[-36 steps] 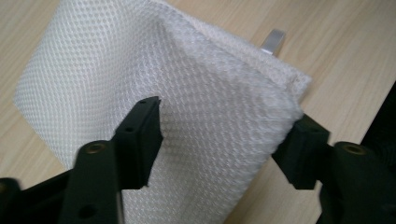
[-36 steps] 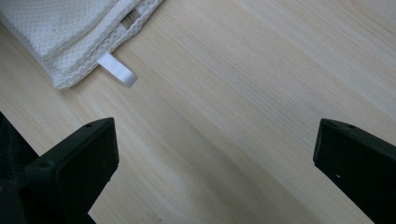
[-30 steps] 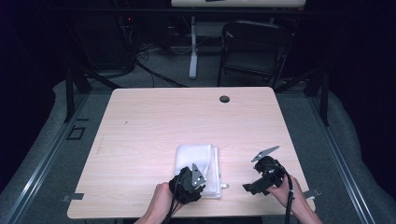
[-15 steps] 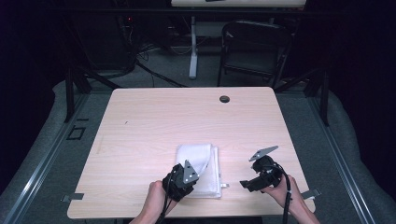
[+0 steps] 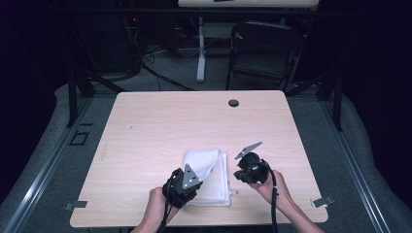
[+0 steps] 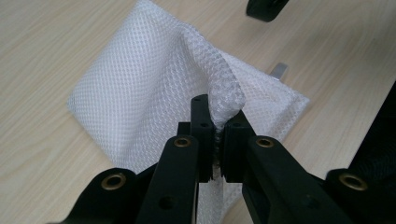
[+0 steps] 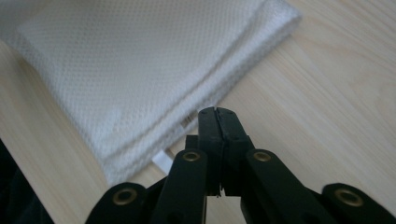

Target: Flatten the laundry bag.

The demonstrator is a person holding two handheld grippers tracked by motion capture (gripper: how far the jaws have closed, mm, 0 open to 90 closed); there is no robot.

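Observation:
A folded white mesh cloth lies near the front edge of the wooden table. My left gripper is at its near left side. In the left gripper view that gripper is shut on a pinched ridge of the cloth, and the top layer rises in a fold. My right gripper is just right of the cloth. In the right gripper view its jaws have just been closing and meet with nothing between them, beside the cloth's edge and a small white tag.
A black cable hole sits near the table's far edge. A dark chair and a stand are on the floor beyond. Metal clips stick out at the table's front corners. Bare wood stretches left and back.
My right gripper has moved left, up to the cloth's right edge, and its jaws have closed. My left gripper has pulled the cloth's top layer up into a fold.

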